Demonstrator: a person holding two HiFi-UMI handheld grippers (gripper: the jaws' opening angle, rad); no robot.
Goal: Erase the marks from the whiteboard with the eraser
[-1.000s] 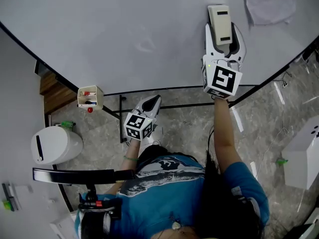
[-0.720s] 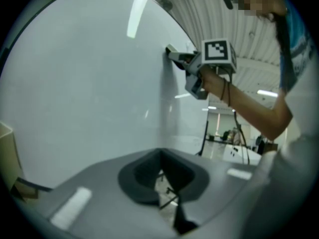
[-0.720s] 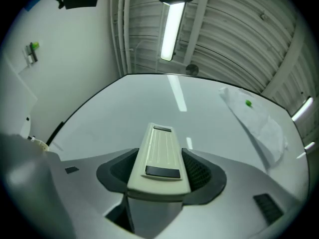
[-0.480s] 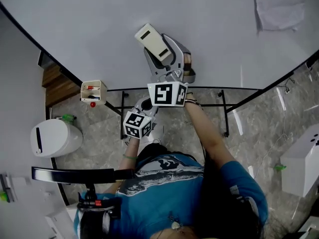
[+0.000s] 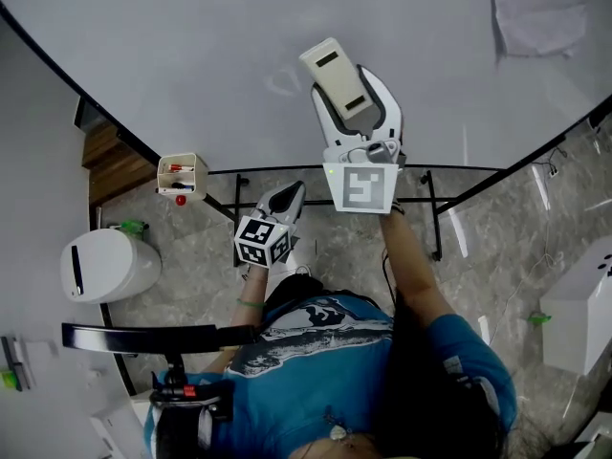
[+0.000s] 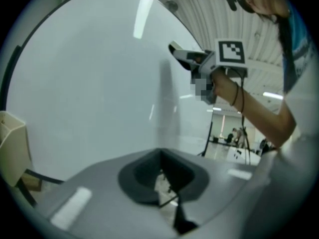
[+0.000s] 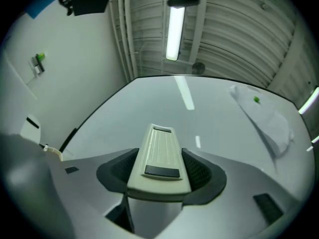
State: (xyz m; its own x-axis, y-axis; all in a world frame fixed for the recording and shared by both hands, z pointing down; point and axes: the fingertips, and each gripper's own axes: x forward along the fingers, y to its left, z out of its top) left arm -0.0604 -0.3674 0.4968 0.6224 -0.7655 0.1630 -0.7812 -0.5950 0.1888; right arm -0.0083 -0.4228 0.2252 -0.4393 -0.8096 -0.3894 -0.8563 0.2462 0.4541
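Sweeping back rightward after a leftward pass, we keep our right gripper [image 5: 356, 113] pinching the eraser [image 5: 341, 82] against the whiteboard [image 5: 172, 46], near its lower edge. A faint mark [image 5: 283, 85] just left of it survives, so more strokes seem needed. Our left gripper [image 5: 287, 197] hangs below, jaws pressed together.

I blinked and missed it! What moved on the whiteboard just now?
The right gripper, shut on the eraser, swept left across the whiteboard, then came back a little to the right. The left gripper stayed low and shut, below the board's edge.
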